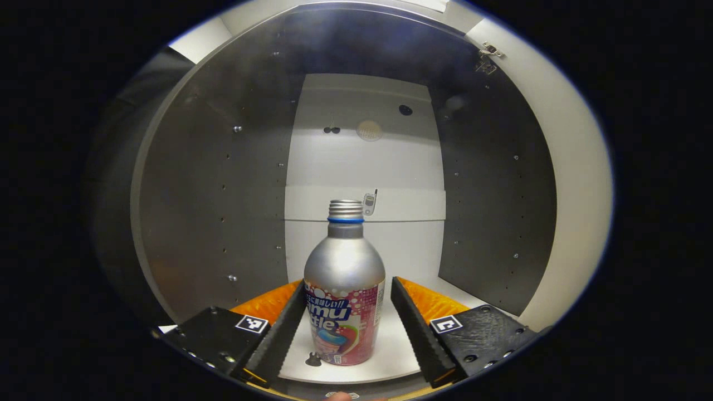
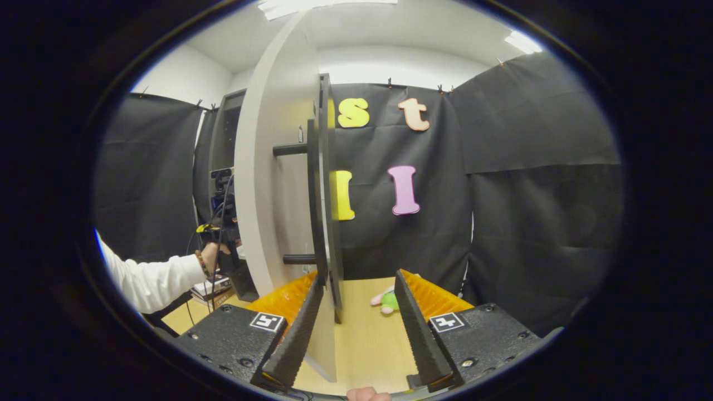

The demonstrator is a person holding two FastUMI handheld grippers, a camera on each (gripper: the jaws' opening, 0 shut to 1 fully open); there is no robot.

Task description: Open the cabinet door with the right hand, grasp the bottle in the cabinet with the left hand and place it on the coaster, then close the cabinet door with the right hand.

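In the left gripper view, a silver bottle (image 1: 344,278) with a pink label and a blue neck ring stands upright on the white cabinet shelf (image 1: 398,348). My left gripper (image 1: 348,281) is open, one finger on each side of the bottle's body; the left finger looks close to touching, while a small gap remains on the right. In the right gripper view, the white cabinet door (image 2: 273,184) is swung open and seen edge-on. Its black bar handle (image 2: 322,184) hangs between the fingers of my right gripper (image 2: 357,277), close to the left one. That gripper is open.
Dark side walls (image 1: 211,211) and a white back panel enclose the bottle. A small black peg (image 1: 313,360) lies on the shelf beside it. A white-sleeved arm (image 2: 150,278) reaches behind the door. A green and pink toy (image 2: 387,301) lies on the wooden table (image 2: 367,340).
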